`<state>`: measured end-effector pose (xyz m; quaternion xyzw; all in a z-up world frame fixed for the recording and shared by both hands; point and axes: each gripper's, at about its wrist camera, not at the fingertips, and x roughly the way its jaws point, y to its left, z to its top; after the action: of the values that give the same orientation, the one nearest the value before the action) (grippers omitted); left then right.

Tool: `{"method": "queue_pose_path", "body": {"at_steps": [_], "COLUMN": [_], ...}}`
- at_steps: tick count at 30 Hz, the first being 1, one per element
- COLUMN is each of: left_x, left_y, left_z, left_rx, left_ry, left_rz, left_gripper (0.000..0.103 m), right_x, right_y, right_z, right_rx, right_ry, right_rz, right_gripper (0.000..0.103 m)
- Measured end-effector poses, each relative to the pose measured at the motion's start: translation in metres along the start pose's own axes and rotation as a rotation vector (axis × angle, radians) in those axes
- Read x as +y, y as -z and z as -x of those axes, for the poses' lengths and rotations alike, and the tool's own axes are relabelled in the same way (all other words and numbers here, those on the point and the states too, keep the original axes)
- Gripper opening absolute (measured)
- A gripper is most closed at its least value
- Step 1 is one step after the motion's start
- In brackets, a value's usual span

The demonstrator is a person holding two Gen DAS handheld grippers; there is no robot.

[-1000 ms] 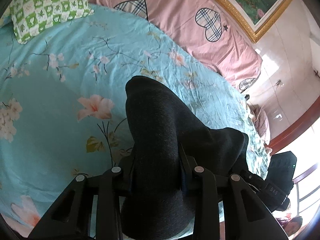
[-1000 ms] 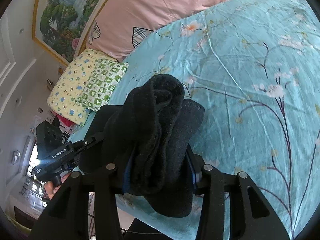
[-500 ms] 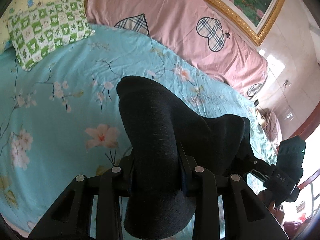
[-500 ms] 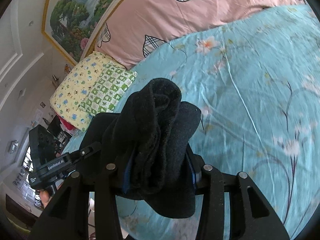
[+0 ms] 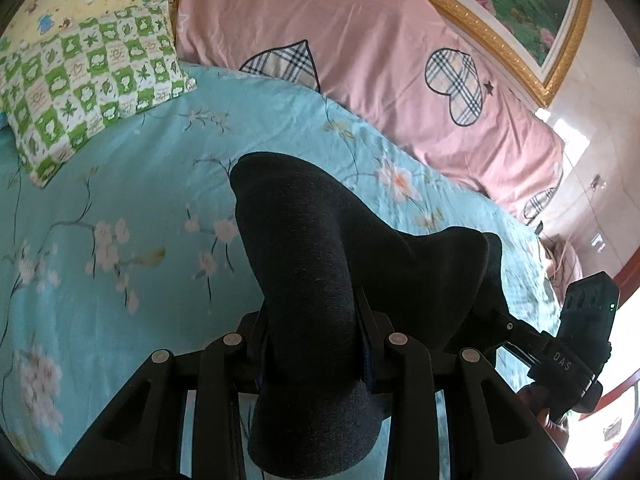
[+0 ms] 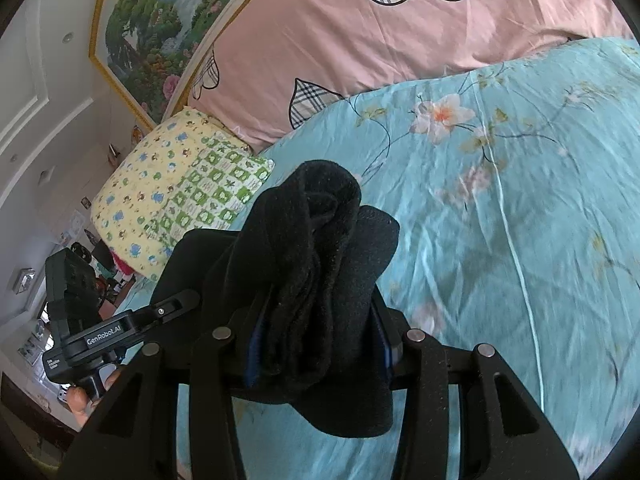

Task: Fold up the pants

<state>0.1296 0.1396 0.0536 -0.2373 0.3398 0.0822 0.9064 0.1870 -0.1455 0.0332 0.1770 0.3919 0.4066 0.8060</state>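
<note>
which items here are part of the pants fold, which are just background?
In the job:
- dark knit pants, bunched and clamped at both ends
- left gripper, shut on them
- right gripper, shut on them
- turquoise floral bedsheet, the work surface

Just lying about:
- pink quilt with plaid hearts
- green-and-white checked pillow
- yellow cartoon-print pillow
- gold-framed landscape painting

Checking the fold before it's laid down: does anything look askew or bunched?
Yes. In the right gripper the black pants are wadded into several thick rolls, while the left gripper holds one smooth layer. The bedsheet looks undisturbed.
</note>
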Motion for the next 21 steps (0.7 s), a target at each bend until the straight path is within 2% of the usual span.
{"method": "queue_pose_path", "body": {"at_steps": [10,14,17,21], "left_x": [0.011,0.018,0.021,0.021], "left_y": [-0.019,-0.014,-0.011,-0.007], "left_z": [-0.035,-0.047,-0.048,-0.044], "left_rx": [-0.008,0.012,0.009,0.001], "left_ry": [-0.044,-0.075,-0.09,-0.138], "left_rz": [0.015,0.013,0.009,-0.01], "left_gripper": [0.033,0.034,0.039,0.048], "right_x": [-0.01,-0.012,-0.014,-0.018], "right_y": [-0.025,-0.022,-0.021,-0.019], "right_z": [-0.042,-0.055,-0.056,-0.055], "right_rx": [-0.022,-0.003,-0.007,-0.013], "right_ry": [0.004,0.048,0.071,0.107], "right_rz": [0.053,0.087,0.107,0.121], "right_gripper": [0.046,0.046,0.052,0.054]}}
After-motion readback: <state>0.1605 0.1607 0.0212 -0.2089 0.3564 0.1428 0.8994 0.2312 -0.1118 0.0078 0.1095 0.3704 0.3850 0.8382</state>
